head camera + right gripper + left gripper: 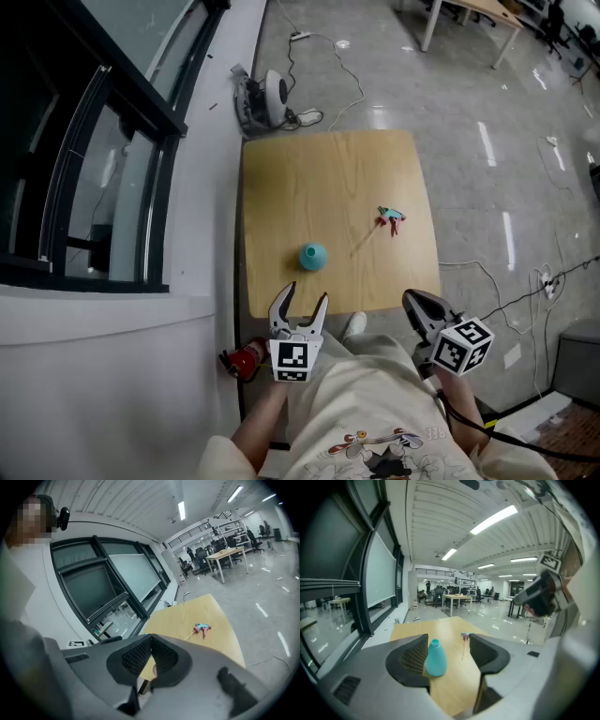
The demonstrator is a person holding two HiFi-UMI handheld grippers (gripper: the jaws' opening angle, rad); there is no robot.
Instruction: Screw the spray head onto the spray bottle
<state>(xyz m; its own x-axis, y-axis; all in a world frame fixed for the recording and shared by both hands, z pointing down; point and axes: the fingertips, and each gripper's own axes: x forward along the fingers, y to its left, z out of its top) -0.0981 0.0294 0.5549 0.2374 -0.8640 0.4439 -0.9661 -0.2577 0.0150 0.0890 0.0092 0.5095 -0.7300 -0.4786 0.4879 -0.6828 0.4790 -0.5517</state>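
Left tool (306,295) parted, empty, spray bottle (313,255) just ahead, right tool (412,300) closed, spray head (391,217) beyond

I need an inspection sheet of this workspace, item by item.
Surface: wooden table, light, square.
Job's things: teal spray bottle upright, uncapped; spray head lying apart, farther right.
Clutter: red thing beside the table's near left corner.
Grippers: left gripper open, empty, bottle ahead of it; right gripper shut, empty.
Cables: cable on the floor beyond the table; more at right.
Surroundings: window wall at left; white device on the floor.
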